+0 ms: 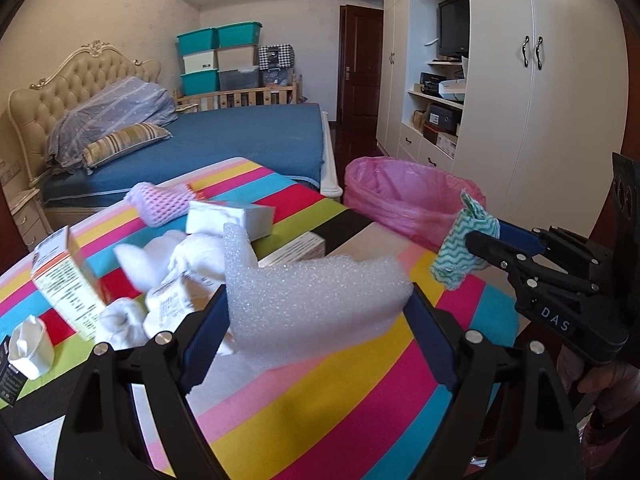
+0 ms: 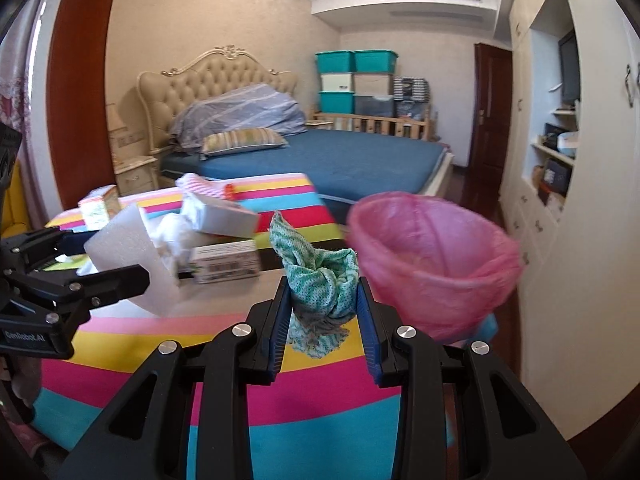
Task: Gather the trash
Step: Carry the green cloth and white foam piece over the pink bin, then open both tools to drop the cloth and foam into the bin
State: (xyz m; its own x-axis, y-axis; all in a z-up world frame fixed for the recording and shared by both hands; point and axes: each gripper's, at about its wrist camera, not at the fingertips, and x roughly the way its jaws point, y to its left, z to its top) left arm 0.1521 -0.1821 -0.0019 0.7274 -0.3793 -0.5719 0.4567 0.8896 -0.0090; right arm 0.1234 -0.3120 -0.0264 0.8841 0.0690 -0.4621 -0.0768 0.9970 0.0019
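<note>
My left gripper is shut on a white foam piece and holds it above the striped table; the foam also shows in the right wrist view. My right gripper is shut on a green patterned cloth, also seen in the left wrist view, just left of the bin with the pink bag. The bin stands beyond the table's right edge. More trash lies on the table: white crumpled tissues, a white box, a purple foam net.
A printed carton and a paper cup are at the table's left. A flat box lies mid-table. A bed with a blue sheet is behind the table. White wardrobes line the right wall.
</note>
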